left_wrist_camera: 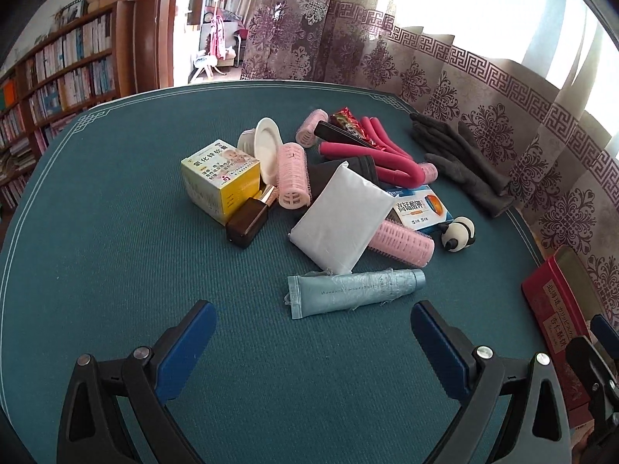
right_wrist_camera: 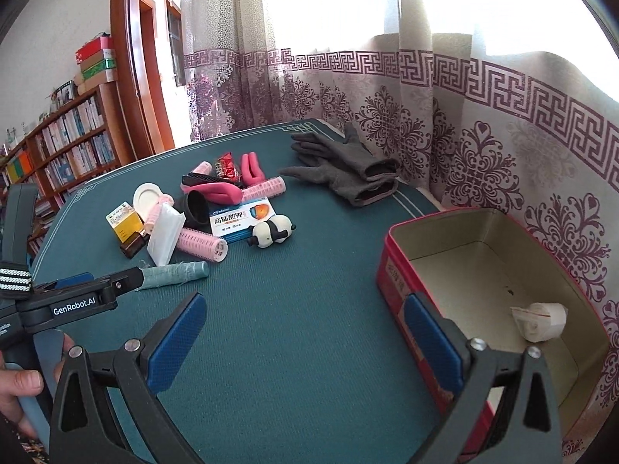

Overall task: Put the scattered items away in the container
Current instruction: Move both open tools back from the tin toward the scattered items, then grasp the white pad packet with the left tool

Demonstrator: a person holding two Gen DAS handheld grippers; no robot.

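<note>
A pile of small items lies mid-table: a pale blue tube nearest me, a white packet, pink hair rollers, a yellow box, a brown bottle, a blue-and-white medicine box, a panda toy and grey gloves. My left gripper is open just short of the tube. The red tin stands open at the right with a small white packet inside. My right gripper is open and holds nothing, its right finger over the tin's near corner.
The table has a green mat. Patterned curtains hang close behind the tin and gloves. A bookshelf and doorway are at the far left. A hand holds the left gripper's handle at the lower left of the right wrist view.
</note>
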